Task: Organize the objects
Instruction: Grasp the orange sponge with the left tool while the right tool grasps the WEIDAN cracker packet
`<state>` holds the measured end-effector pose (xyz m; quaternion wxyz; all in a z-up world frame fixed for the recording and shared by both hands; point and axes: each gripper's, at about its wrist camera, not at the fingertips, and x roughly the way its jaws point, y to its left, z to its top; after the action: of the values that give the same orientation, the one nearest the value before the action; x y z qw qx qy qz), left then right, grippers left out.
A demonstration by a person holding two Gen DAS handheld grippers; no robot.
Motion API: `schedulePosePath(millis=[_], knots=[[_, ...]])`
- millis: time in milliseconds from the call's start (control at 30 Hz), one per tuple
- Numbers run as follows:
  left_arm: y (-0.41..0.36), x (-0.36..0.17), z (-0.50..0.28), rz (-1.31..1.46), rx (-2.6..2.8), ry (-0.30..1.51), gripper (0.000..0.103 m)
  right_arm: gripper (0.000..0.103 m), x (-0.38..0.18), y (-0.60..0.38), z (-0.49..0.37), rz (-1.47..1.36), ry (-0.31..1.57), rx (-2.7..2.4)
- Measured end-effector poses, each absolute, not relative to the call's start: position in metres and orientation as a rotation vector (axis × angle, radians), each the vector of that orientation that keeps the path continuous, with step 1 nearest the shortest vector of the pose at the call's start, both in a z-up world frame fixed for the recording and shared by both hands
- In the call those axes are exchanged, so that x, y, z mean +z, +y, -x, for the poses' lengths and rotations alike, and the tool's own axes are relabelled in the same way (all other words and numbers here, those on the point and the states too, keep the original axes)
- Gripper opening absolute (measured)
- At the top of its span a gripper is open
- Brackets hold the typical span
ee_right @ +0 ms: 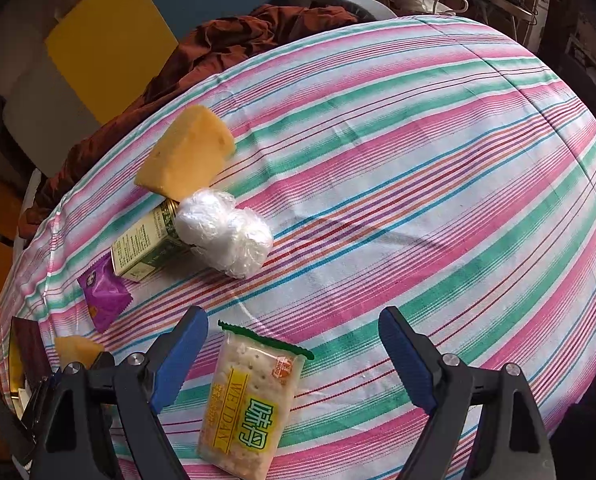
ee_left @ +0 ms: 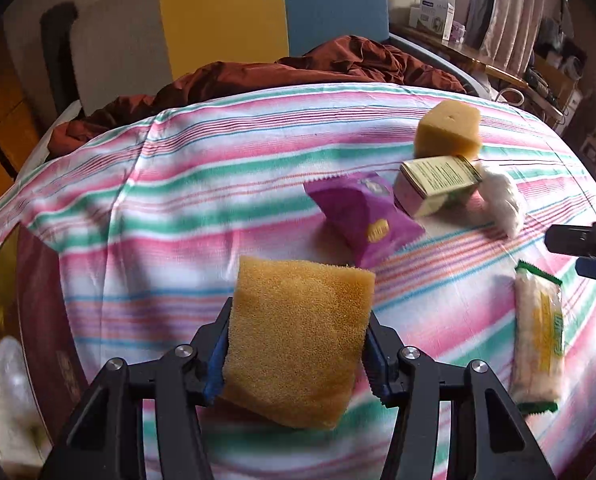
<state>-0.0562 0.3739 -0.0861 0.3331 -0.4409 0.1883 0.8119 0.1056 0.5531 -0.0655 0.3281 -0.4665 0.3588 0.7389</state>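
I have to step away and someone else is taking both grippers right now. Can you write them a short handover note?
Left gripper: shut on the flat yellow sponge, held above the striped cloth.
Right gripper: open, holding nothing; the cracker packet lies on the cloth between its fingers.
Clustered on the cloth: cheese-shaped sponge, green box, white wrapped bundle, purple snack packet.
Done: sponge picked up.
Left: place the sponge; cracker packet probably next for the right gripper. No container or target spot is visible.
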Motion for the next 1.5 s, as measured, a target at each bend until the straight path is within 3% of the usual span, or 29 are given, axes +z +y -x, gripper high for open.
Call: schedulePosePath(millis=[500, 700, 767, 833, 900, 1500], knots=[[0.360, -0.093, 0.034, 1.005, 2.168, 0.494, 0.058, 0.089, -0.077, 0.514, -0.077, 1.440, 0.798, 2.013], [0.360, -0.093, 0.036, 1.004, 2.171, 0.486, 0.059, 0.088, -0.087, 0.499, -0.062, 1.553, 0.659, 2.002], [0.360, -0.092, 0.037, 1.004, 2.172, 0.480, 0.060, 0.082, -0.088, 0.493, -0.059, 1.567, 0.589, 2.002], [0.361, -0.092, 0.036, 1.000, 2.174, 0.480, 0.060, 0.057, -0.084, 0.488, -0.057, 1.560, 0.562, 2.044], [0.361, -0.092, 0.036, 0.997, 2.175, 0.479, 0.060, 0.051, -0.082, 0.485, -0.055, 1.557, 0.533, 2.068], [0.354, -0.063, 0.017, 0.957, 2.138, 0.448, 0.056, 0.050, -0.079, 0.474, -0.045, 1.511, 0.470, 2.182]])
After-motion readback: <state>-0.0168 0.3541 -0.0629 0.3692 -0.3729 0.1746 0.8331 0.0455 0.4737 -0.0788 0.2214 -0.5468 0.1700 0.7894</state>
